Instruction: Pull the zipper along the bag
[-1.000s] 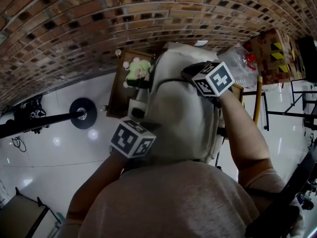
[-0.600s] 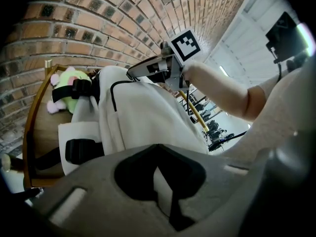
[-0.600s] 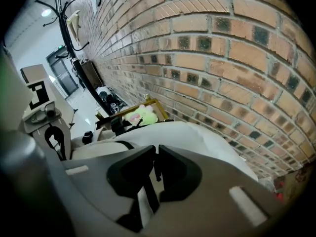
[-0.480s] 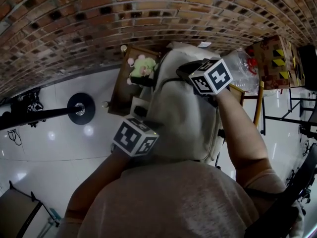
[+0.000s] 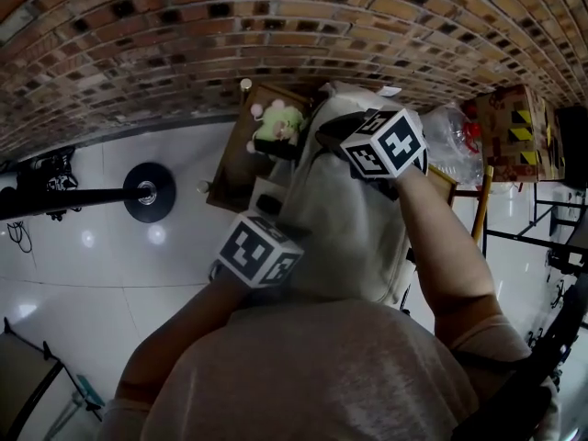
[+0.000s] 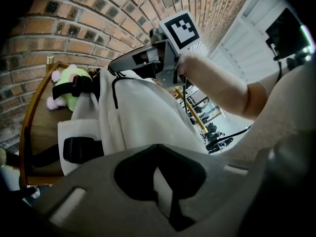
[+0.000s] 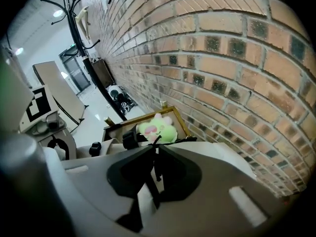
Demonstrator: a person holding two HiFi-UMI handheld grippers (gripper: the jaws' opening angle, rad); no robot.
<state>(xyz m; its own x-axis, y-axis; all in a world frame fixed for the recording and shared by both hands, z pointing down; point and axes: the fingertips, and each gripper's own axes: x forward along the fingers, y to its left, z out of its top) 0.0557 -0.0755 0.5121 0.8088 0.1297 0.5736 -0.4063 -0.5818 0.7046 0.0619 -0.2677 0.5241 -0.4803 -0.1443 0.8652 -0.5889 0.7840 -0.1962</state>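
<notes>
A cream backpack [image 5: 342, 217] stands on a small wooden table [image 5: 230, 168] against the brick wall. My right gripper [image 5: 323, 136] is at the bag's top, shut on the black zipper pull [image 7: 156, 149], seen between its jaws in the right gripper view, where the gripper [image 7: 154, 158] looks toward a green plush toy [image 7: 158, 128]. My left gripper [image 5: 276, 254] is lower on the bag's left side, shut on a fold of the cream fabric [image 6: 159, 181]. In the left gripper view the bag [image 6: 143, 112] rises ahead with the right gripper [image 6: 117, 68] on top.
The green plush toy [image 5: 278, 122] lies on the table behind the bag. A black round stand base [image 5: 147, 191] sits on the white floor at left. A clear plastic bag [image 5: 455, 141] and a cardboard box [image 5: 514, 118] are at right.
My right gripper has slid left along the bag's top toward the plush toy, still closed on the zipper pull. The left gripper has kept its hold in place.
</notes>
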